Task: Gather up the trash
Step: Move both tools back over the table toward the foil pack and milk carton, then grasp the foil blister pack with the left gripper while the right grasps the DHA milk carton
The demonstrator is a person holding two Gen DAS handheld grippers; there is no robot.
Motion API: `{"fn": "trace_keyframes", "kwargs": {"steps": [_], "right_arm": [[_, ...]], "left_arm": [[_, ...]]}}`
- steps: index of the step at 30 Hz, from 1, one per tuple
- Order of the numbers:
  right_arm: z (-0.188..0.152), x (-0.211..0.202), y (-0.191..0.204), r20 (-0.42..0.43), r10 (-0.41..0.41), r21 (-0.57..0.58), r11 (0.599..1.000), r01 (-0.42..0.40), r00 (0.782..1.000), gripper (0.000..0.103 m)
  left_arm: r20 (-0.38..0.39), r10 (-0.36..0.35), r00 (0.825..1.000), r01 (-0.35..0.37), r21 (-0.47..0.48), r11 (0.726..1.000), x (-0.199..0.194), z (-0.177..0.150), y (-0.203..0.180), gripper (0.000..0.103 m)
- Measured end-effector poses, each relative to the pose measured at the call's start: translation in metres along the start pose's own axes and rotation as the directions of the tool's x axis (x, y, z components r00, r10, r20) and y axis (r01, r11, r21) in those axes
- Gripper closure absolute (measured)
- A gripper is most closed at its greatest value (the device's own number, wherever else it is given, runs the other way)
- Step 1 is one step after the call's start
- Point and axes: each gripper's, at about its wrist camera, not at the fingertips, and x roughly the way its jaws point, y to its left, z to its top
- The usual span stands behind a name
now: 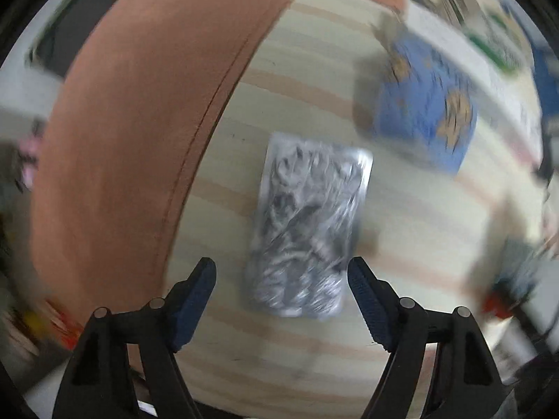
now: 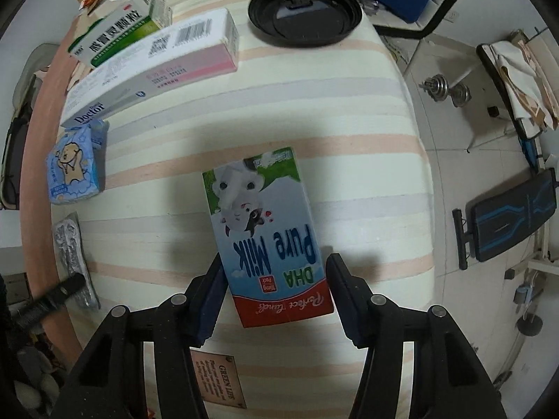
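A crinkled silver foil pack (image 1: 307,223) lies flat on the striped cloth (image 1: 314,80), between the wide-open fingers of the left gripper (image 1: 281,272). The right gripper (image 2: 274,269), also spread wide, straddles a glossy rectangular milk carton (image 2: 265,237). Nearby sit a blue tissue packet (image 2: 73,164), cardboard medicine boxes (image 2: 153,59) and a round black lid (image 2: 304,14).
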Motion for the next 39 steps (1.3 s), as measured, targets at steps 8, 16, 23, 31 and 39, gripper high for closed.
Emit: {"fn": "trace_keyframes", "kwargs": {"steps": [8, 16, 23, 31, 39], "right_arm": [[0.001, 0.001, 0.022, 0.04, -0.097, -0.061, 0.993, 0.1, 0.994, 0.048], [-0.014, 0.005, 0.018, 0.047, -0.082, -0.084, 0.993, 0.086, 0.996, 0.049], [-0.021, 0.006, 0.022, 0.047, -0.103, -0.1, 0.989, 0.107, 0.994, 0.049], [-0.034, -0.005, 0.024, 0.051, -0.039, -0.096, 0.994, 0.043, 0.998, 0.05], [-0.057, -0.029, 0.03, 0.08, 0.04, -0.095, 0.995, -0.032, 0.996, 0.05]], "left_arm": [[0.069, 0.058, 0.996, -0.066, 0.128, 0.99, 0.003, 0.007, -0.041, 0.045], [0.07, 0.051, 0.996, -0.062, 0.166, 0.984, 0.001, -0.01, -0.048, 0.045], [0.057, 0.059, 0.997, -0.069, 0.192, 0.979, 0.002, 0.018, -0.023, 0.046], [0.075, 0.048, 0.996, -0.064, 0.228, 0.971, -0.009, -0.002, -0.025, 0.052], [0.062, -0.077, 0.995, 0.064, 0.197, 0.978, -0.031, -0.015, -0.004, 0.052]]}}
